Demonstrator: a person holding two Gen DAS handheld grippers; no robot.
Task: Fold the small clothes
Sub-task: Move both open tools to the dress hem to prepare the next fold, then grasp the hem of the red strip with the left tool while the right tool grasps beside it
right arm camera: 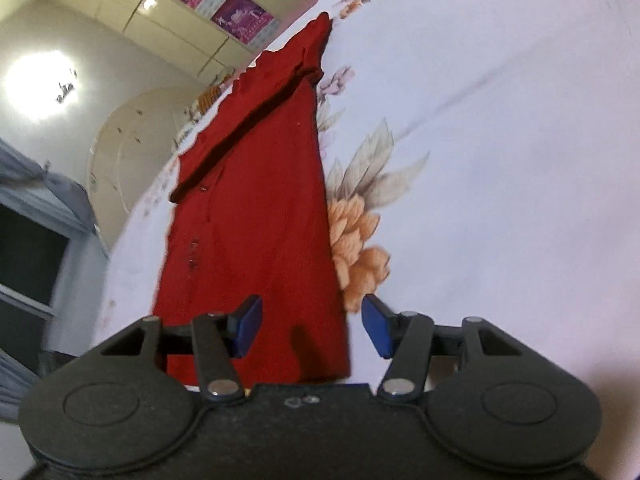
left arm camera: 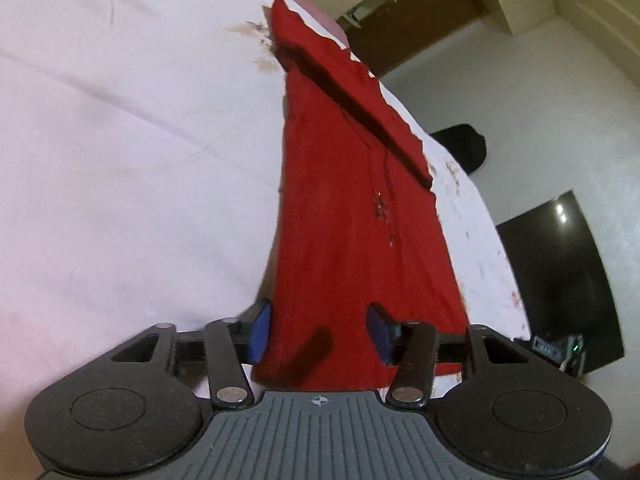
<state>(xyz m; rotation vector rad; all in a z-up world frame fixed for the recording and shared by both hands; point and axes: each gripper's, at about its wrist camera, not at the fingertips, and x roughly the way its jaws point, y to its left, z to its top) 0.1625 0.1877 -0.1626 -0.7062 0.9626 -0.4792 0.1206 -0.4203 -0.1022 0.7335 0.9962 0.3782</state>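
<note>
A red knitted garment (left arm camera: 340, 220) lies flat and lengthwise on the white floral bedsheet (left arm camera: 120, 140), near the bed's edge. A folded red strip (left arm camera: 360, 100) lies slantwise over its far part. My left gripper (left arm camera: 320, 332) hovers over the garment's near end, its blue pads (left arm camera: 259, 334) apart, one at the cloth's left edge and one above the cloth. In the right wrist view the same garment (right arm camera: 256, 220) runs away from my right gripper (right arm camera: 313, 327), which is open. The cloth's right edge lies between its pads (right arm camera: 376, 330), and neither pad presses on it.
The bedsheet (right arm camera: 500, 160) spreads wide to one side, with an orange flower print (right arm camera: 360, 248) beside the garment. Past the bed's edge lie the pale floor (left arm camera: 540, 100), a black bag (left arm camera: 460, 144) and a glossy dark cabinet (left arm camera: 560, 272). A curtained window (right arm camera: 32, 264) shows at the left of the right wrist view.
</note>
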